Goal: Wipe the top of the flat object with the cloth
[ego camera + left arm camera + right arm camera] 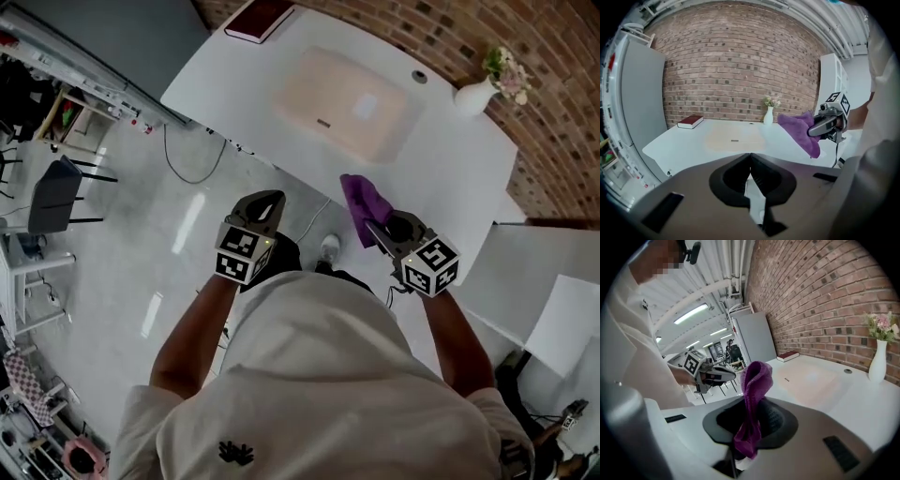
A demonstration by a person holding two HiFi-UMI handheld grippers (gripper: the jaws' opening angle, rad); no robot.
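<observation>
Brick wall (525, 47) behind, rough red-brown courses with pale mortar. Against it a white table (450, 169), smooth, matte, with a rounded near edge.

The flat object (347, 103) lies in the middle of the table: a thin pale-beige rectangle with rounded corners, lying flush, with a small dark mark near its front edge. Its top is bare.

A dark red hardback book (258, 19) lies flat at the table's far left corner. At the far right stands a white vase (473, 96), slim-necked and glossy, holding a small bunch of pale pink flowers (506, 73).

The cloth (752, 394) is purple, soft and nappy, bunched into a loose fold. I have the right gripper (749, 420) clamped on its lower end; the free end sticks up past the jaw tips. From the head view it hangs over the table's near edge, well apart from the flat object.

The left gripper (750, 157) has its dark jaws closed tip to tip with nothing between them. I hold it off the table edge, over the grey floor (141, 216).
</observation>
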